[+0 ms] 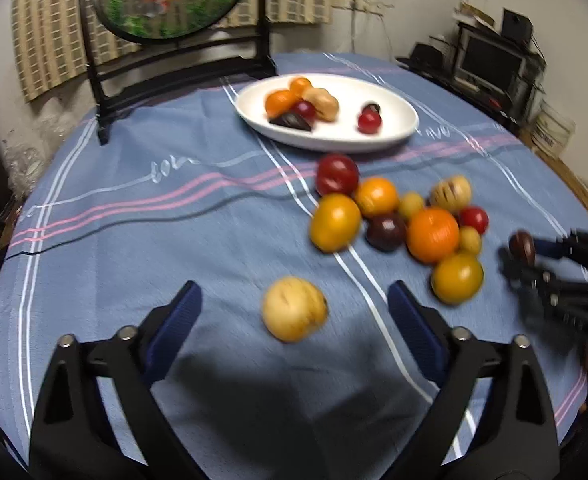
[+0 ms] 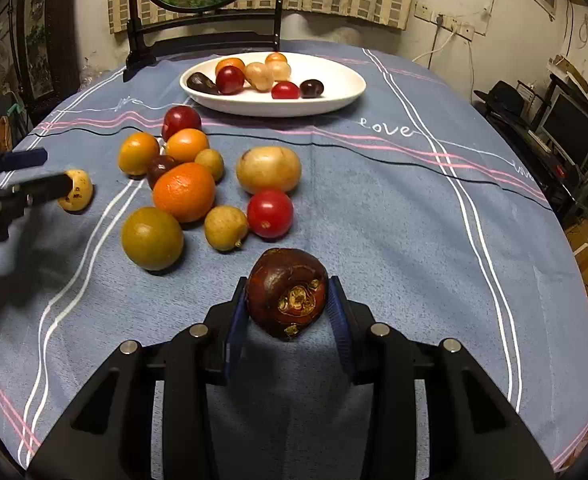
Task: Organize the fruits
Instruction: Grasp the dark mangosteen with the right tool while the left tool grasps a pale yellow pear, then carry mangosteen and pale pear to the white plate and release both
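Right gripper (image 2: 288, 300) clamps the dark brown fruit (image 2: 287, 292); left gripper (image 1: 294, 312) gapes around the pale yellow fruit (image 1: 294, 309), mid-table.

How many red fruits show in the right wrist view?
4 red fruits: two on the plate, one at the pile's far end, one at its near side. Others may hide.
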Available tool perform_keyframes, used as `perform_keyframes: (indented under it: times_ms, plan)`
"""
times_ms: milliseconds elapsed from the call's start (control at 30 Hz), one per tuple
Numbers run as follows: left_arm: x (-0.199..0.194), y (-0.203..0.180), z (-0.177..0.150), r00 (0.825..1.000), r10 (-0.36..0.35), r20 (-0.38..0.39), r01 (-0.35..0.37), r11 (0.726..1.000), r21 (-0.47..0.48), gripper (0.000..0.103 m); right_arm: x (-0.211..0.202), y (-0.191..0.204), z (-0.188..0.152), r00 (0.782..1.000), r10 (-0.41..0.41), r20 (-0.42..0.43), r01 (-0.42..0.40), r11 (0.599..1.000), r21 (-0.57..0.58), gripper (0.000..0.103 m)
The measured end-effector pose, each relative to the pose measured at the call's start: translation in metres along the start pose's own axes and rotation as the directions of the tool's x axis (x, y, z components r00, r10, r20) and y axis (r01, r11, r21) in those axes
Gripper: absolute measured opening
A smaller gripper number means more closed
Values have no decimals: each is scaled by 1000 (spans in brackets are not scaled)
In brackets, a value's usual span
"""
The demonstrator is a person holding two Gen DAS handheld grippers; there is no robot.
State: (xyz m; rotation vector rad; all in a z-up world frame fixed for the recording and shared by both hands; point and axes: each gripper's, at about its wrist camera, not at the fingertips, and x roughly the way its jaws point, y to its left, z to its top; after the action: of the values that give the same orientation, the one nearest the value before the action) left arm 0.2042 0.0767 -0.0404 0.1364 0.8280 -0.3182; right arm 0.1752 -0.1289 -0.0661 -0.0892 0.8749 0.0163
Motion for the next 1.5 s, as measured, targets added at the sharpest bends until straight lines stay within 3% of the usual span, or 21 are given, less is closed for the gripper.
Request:
perform_keyframes:
  times_ms: [100,367,567,1500]
  plan:
    - [8,-2,-4,999,-7,-38,7,1000,11,72,5,0,2,1000,-1,-17,1,1000,3,39]
    - [22,-2,-8,997,10,-77,-8,1000,23,49,7,1,0,999,11,-31,-11,1000,4,39]
    - [28,3,-10,996,24,-87,-23,1000,8,39,7,0,0,999,22,-34,-21,1000,13,39]
    - [17,0,1,998,-42,-43,40,998,-44,39,5,-4,5,997,78,-18,-77,997,22,39]
